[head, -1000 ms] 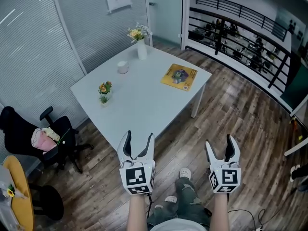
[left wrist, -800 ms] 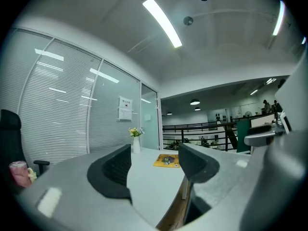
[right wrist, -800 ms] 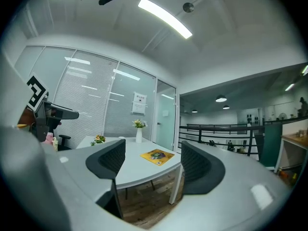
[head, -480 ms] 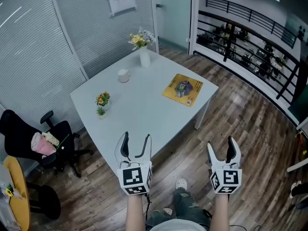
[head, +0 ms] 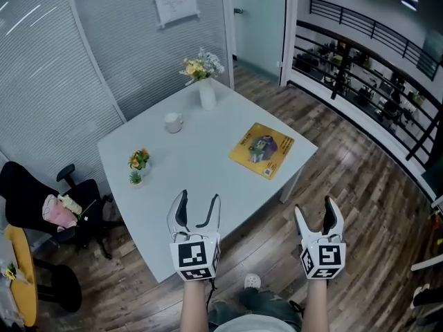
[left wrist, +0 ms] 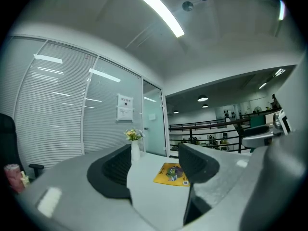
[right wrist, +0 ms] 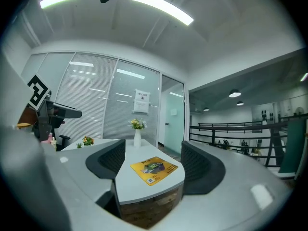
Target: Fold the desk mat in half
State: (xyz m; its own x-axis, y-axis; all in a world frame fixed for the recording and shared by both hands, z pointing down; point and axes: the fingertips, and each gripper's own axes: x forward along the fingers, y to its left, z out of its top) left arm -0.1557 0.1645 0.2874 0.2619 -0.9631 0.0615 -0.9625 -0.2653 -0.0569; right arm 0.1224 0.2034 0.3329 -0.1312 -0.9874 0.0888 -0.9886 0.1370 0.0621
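A yellow desk mat (head: 262,149) with a printed picture lies flat and unfolded near the right corner of the white table (head: 201,178). It also shows between the jaws in the left gripper view, desk mat (left wrist: 172,174), and in the right gripper view, desk mat (right wrist: 154,170). My left gripper (head: 198,206) is open and empty, held over the table's near edge. My right gripper (head: 318,211) is open and empty, off the table above the wood floor. Both are well short of the mat.
On the table stand a white vase of flowers (head: 205,88), a white cup (head: 173,122) and two small potted plants (head: 138,164). A black office chair (head: 52,209) with a pink item sits at the left. A railing (head: 374,61) runs along the right.
The view has moved closer and to the right round the table; the mat now sits nearer the middle of the view. Both grippers stay open and empty.
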